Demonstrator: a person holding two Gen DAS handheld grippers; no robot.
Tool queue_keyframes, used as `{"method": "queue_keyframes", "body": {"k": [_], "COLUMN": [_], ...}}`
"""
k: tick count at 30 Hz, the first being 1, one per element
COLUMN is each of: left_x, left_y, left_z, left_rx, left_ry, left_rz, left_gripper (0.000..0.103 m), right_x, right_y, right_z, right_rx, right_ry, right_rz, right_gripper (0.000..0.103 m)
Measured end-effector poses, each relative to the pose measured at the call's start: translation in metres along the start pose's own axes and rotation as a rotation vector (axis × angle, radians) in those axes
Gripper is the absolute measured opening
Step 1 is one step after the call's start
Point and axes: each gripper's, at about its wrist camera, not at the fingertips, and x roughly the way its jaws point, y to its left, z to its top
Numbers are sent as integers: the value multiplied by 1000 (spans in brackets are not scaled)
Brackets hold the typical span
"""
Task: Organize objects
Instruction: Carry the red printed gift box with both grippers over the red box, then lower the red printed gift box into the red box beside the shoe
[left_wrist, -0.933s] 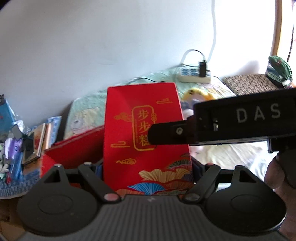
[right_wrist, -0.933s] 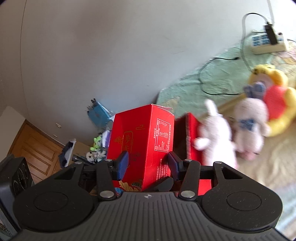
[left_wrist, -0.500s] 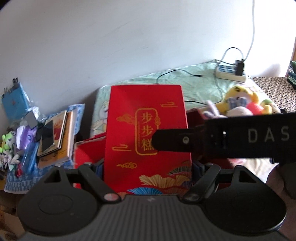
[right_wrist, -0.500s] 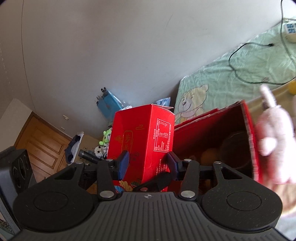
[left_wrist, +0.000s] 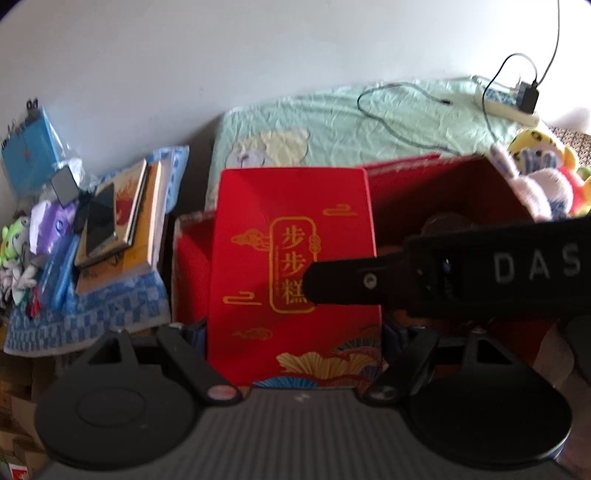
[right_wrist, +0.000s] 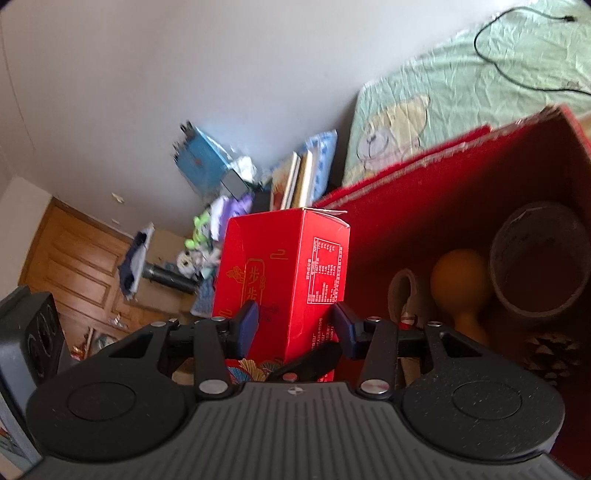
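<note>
Red printed cardboard, a tall gift carton with gold characters (left_wrist: 295, 273), is being pinched on two sides by the left hand-held gripper (left_wrist: 293, 341) and on its corner by the right hand-held gripper (right_wrist: 295, 328); it is being held upright at the left end of an open red storage box (right_wrist: 424, 221), beside a yellow gourd (right_wrist: 458, 280) and a dark round pot (right_wrist: 539, 262)

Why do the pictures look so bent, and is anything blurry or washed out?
Both wrist views use fisheye lenses, so edges curve and corners go black. Left wrist view: the plush toys are smeared by motion blur, and the red carton is half in shadow. Right wrist view: the big red box has a dim interior and a slightly blurred rim.
</note>
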Motion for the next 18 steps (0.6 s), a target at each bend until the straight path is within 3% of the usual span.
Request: {"method": "queue_keyframes", "body": {"k": [6, 13, 18], "left_x": [26, 46, 53], "left_y": [2, 6, -3], "left_z": [-9, -13, -14], "left_rx": [-20, -41, -2], "left_ry": [65, 116, 132], "left_rz": [-13, 1, 58], "left_gripper": [80, 80, 81], "right_x": [21, 40, 51], "right_y": [-14, -17, -21], "right_z": [12, 16, 22], "right_rx": [15, 5, 4], "right_ry": [150, 243, 295], "right_rz": [-34, -58, -65], "right_gripper": [48, 48, 51]}}
